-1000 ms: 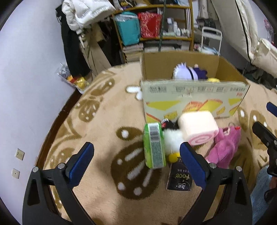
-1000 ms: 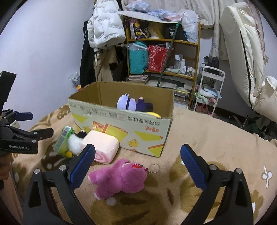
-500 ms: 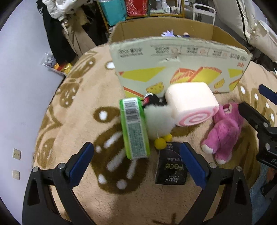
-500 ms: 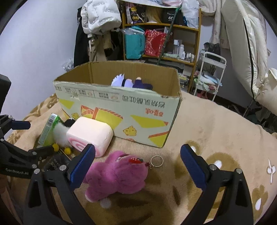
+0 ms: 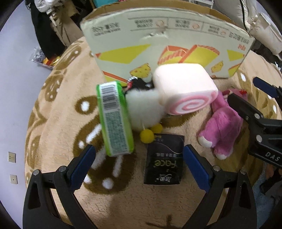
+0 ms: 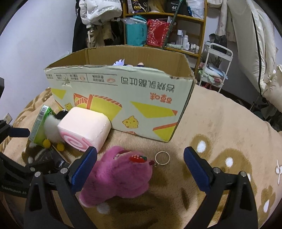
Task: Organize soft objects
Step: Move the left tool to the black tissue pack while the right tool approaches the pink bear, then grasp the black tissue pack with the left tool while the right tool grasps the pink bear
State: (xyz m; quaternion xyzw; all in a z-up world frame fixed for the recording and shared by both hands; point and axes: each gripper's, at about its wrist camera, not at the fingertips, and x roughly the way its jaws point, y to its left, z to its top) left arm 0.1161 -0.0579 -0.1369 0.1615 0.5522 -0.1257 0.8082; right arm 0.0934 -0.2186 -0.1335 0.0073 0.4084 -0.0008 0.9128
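A pink swirl-roll plush (image 5: 185, 88) (image 6: 84, 128) lies against the front of a cardboard box (image 5: 167, 40) (image 6: 123, 91). A white fluffy plush with yellow feet (image 5: 144, 109) (image 6: 51, 126) lies between the roll and a green packet (image 5: 114, 119) (image 6: 38, 121). A black packet (image 5: 164, 160) lies in front. A magenta plush with a key ring (image 5: 222, 123) (image 6: 119, 176) lies to the right. My left gripper (image 5: 139, 163) is open over the black packet. My right gripper (image 6: 139, 167) is open over the magenta plush; it also shows in the left view (image 5: 253, 98).
A plush (image 6: 121, 62) sits inside the box. A beige patterned blanket (image 6: 229, 132) covers the surface. Shelves (image 6: 164, 26), hung coats (image 6: 98, 15) and a white cart (image 6: 216, 59) stand behind the box. A purple wall (image 5: 14, 88) is at the left.
Both grippers have moved forward and down toward the objects. The left one now hangs over the black packet, the right one over the magenta plush. Both remain open.
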